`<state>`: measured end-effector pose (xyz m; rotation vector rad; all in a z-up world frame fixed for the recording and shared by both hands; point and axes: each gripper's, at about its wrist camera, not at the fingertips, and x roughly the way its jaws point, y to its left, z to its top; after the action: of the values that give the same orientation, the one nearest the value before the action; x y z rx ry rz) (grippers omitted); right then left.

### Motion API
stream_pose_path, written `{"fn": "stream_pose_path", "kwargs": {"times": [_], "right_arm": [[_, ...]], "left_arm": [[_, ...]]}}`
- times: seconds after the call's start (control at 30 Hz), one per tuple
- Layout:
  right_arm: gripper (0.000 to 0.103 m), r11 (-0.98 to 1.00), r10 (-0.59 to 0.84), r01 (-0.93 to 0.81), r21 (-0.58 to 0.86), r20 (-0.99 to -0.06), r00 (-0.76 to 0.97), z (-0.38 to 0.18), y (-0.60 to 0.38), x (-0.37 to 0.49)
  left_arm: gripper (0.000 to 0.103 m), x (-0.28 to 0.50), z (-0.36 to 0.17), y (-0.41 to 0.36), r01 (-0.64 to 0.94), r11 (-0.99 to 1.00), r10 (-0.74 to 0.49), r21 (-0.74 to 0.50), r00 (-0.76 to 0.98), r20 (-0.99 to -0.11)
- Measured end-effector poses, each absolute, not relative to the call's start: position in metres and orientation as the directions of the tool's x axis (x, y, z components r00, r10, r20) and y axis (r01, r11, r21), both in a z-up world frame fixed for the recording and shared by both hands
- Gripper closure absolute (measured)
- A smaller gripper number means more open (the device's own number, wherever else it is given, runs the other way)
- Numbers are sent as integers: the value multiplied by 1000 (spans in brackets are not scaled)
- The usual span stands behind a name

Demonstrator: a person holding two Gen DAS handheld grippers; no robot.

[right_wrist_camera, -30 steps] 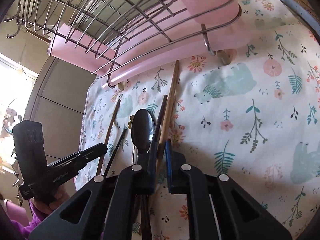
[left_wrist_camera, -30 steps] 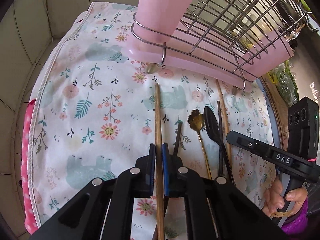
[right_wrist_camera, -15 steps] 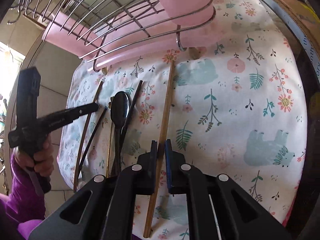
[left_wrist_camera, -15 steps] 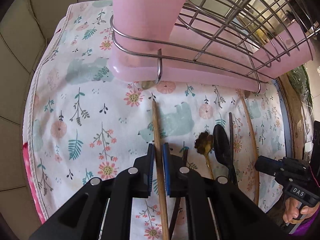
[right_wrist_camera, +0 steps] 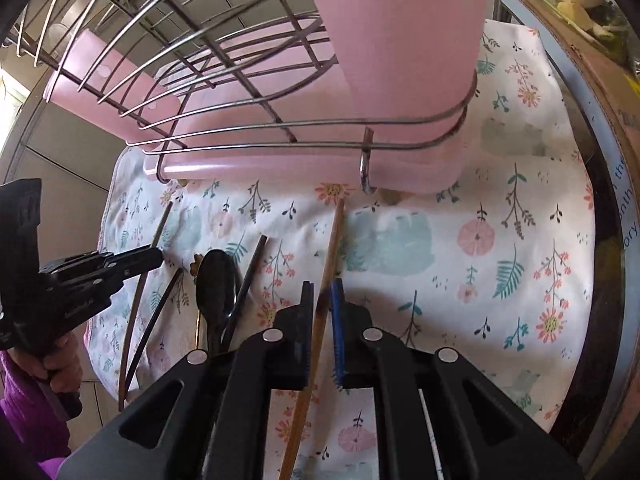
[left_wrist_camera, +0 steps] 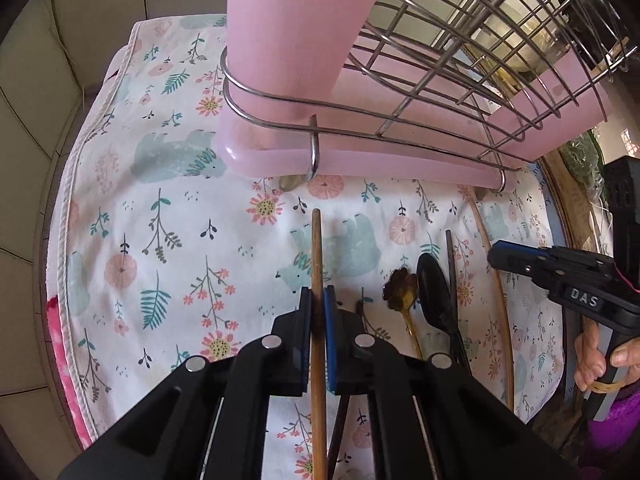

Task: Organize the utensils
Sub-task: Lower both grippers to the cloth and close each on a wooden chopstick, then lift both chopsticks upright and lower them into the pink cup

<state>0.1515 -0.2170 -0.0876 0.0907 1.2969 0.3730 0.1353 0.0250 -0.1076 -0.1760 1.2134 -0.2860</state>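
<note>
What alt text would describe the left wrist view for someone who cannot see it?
Black jaws grip a wooden chopstick above a floral cloth. Behind stands a pink wire dish rack; a black spoon lies to the right.

Wall: pale tiles [left_wrist_camera: 48,80] were seen at the left.
Light: bright daylight was admitted from a window [right_wrist_camera: 10,92].

light: bright daylight | focus: sharp | edges: fisheye-warped, dark corners

Black two-finger grippers: left gripper [left_wrist_camera: 317,312], right gripper [right_wrist_camera: 322,312]; blue pads, silver screws, white "DAS" label, purple sleeve [right_wrist_camera: 24,408].
</note>
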Motion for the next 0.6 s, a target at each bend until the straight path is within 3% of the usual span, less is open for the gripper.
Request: {"fn": "stream_pose_path", "kwargs": {"times": [0.33, 0.6], "right_arm": [[96, 947, 285, -228, 224, -915, 286, -94, -205, 152], [97, 911, 411, -233, 339, -790, 455, -43, -243, 106]], "left_arm": [[98, 111, -63, 57, 120, 931, -362, -344, 418, -833], [98, 73, -13, 82, 97, 919, -367, -383, 567, -737]]}}
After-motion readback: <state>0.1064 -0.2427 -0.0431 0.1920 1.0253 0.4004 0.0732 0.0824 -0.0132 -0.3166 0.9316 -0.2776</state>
